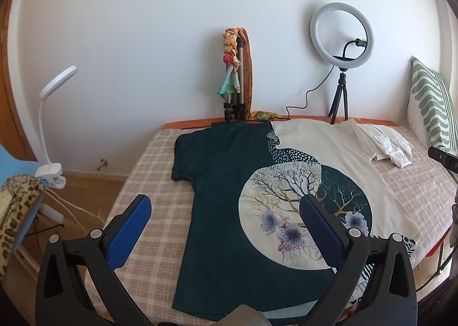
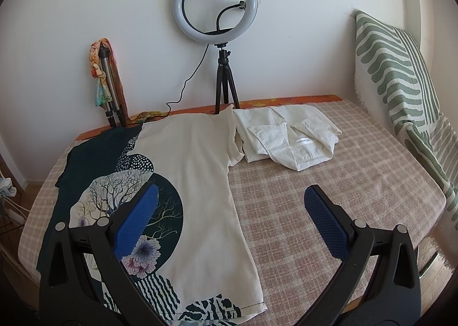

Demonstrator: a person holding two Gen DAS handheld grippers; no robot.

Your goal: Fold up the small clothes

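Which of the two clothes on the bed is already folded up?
The plain cream garment by the striped pillow is folded. The tree-print T-shirt lies spread flat.

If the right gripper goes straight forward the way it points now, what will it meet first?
Probably the bare checked bed cover, since the open right gripper points down at it, just right of the T-shirt. The folded white shirt lies farther along; depth is unclear.

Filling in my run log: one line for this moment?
stage: pre-fold | T-shirt flat on bed | left gripper open, empty | right gripper open, empty | white garment beside sleeve
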